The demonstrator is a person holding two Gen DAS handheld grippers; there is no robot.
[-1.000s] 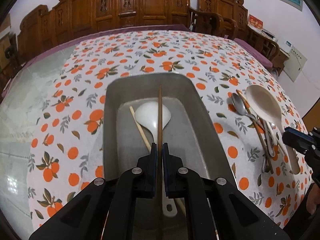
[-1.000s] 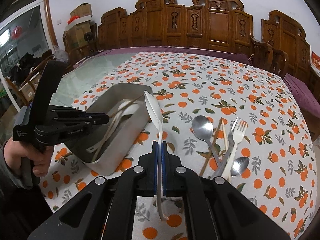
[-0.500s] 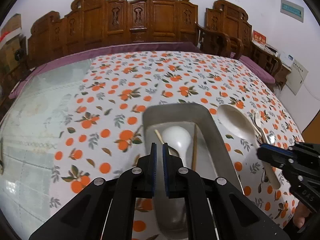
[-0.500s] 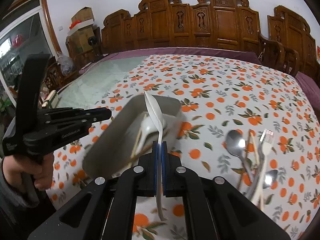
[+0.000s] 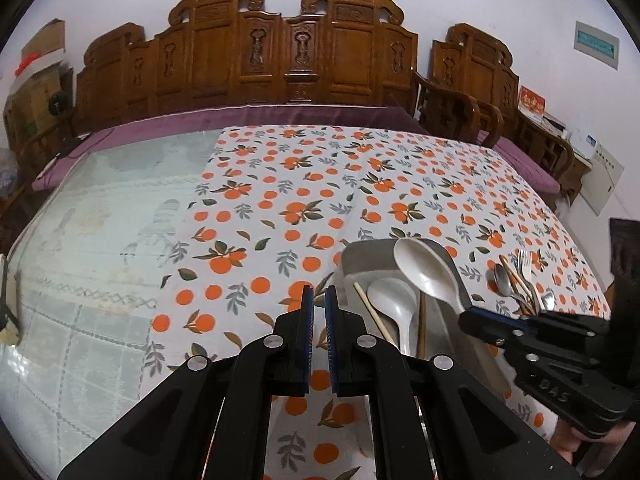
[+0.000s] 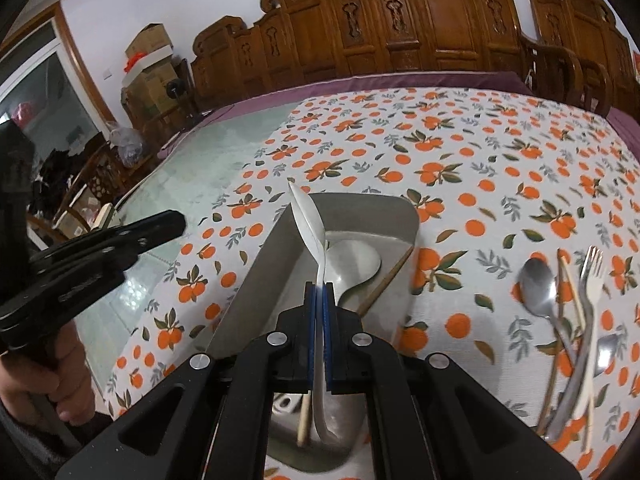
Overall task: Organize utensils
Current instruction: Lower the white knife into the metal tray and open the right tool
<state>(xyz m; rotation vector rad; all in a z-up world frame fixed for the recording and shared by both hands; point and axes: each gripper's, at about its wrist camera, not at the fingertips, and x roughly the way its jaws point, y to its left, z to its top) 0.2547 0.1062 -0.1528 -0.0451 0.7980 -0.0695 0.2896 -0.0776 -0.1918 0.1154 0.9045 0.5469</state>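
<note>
Overhead, right hand-held gripper [image 6: 320, 292] clamped on white spoon [image 6: 307, 222] above tray [image 6: 404, 216]; left hand-held gripper [image 5: 319, 300] together, empty.

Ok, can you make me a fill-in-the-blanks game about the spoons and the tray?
1. The right gripper is shut on a white ____.
2. That spoon is held over the metal ____, where another white spoon already lies.
3. The left gripper has ____ between its fingers.
4. Out on the tablecloth, the metal spoon lies beside a metal ____.

Missing words: spoon; tray; nothing; fork
</note>
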